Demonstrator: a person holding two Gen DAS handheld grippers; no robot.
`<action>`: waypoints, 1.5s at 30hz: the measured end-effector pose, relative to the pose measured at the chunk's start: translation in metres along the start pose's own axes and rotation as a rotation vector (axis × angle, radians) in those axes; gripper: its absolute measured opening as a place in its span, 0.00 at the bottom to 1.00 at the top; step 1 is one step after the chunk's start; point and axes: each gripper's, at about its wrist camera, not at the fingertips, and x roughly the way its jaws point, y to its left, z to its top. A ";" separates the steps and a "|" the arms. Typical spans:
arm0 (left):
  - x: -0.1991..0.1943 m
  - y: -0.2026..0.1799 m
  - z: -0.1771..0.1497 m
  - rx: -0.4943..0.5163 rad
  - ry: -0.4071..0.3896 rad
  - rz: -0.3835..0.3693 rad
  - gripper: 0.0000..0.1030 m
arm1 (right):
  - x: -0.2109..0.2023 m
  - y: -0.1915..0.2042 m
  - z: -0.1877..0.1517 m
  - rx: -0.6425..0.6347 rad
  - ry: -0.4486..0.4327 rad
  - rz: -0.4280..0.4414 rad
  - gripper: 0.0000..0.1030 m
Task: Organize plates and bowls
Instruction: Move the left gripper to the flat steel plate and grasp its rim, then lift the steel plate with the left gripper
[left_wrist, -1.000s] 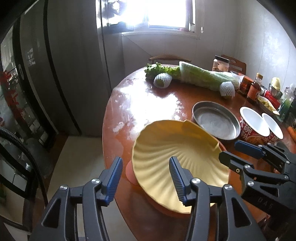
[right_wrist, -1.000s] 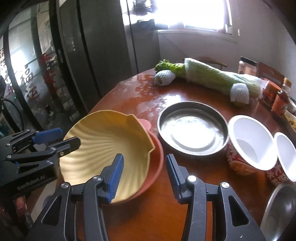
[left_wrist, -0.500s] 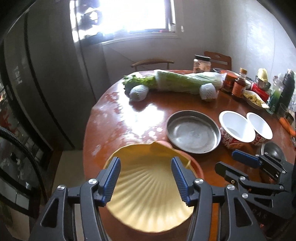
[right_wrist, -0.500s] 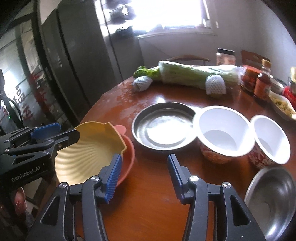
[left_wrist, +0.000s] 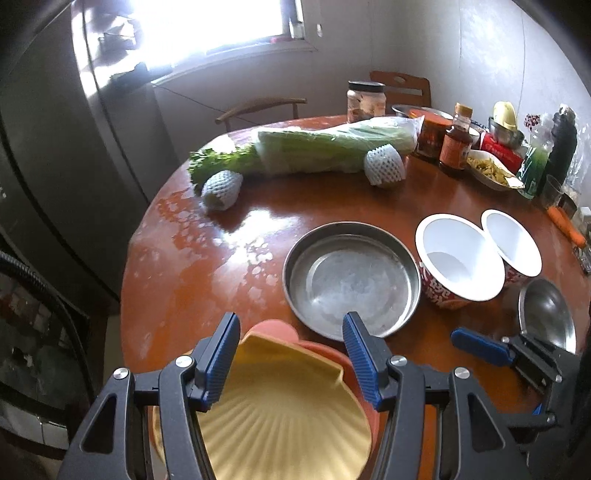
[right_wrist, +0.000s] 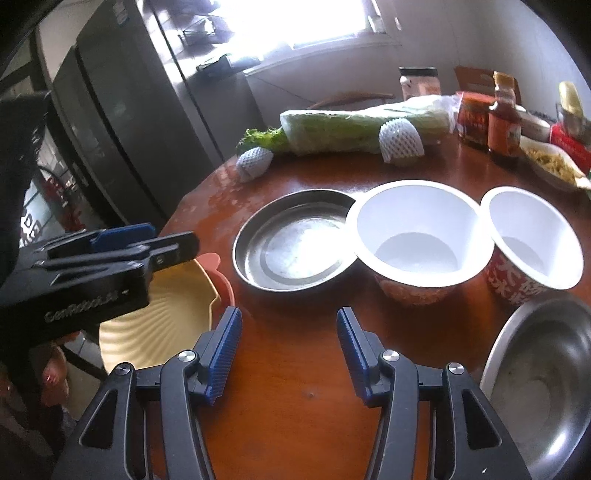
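A yellow shell-shaped plate (left_wrist: 288, 417) lies in a pink plate (left_wrist: 325, 354) at the table's near left edge; it also shows in the right wrist view (right_wrist: 162, 317). My left gripper (left_wrist: 291, 354) is open and empty above it. My right gripper (right_wrist: 288, 350) is open and empty over bare table. A steel plate (left_wrist: 351, 280) sits mid-table, also in the right wrist view (right_wrist: 295, 247). Two white paper bowls (right_wrist: 417, 236) (right_wrist: 532, 236) stand to its right. A steel bowl (right_wrist: 543, 380) is at the near right.
A bagged cabbage (left_wrist: 332, 147), two foam-netted fruits (left_wrist: 221, 188) (left_wrist: 384, 166), jars and sauce bottles (left_wrist: 458, 144) line the far side of the round wooden table (left_wrist: 207, 266). A dark fridge (left_wrist: 55, 147) stands left, chairs behind.
Both grippers have pulled back and up from the yellow plate, which lies in the pink plate. The view has swung right, toward the steel plate and bowls.
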 end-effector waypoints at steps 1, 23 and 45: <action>0.004 -0.001 0.004 0.007 0.005 -0.011 0.56 | 0.002 -0.001 0.001 0.008 0.002 -0.002 0.54; 0.089 0.004 0.038 -0.004 0.104 0.003 0.56 | 0.043 -0.021 0.011 0.182 0.041 -0.005 0.56; 0.100 0.015 0.029 -0.054 0.144 -0.099 0.29 | 0.054 -0.014 0.023 0.135 0.002 -0.056 0.51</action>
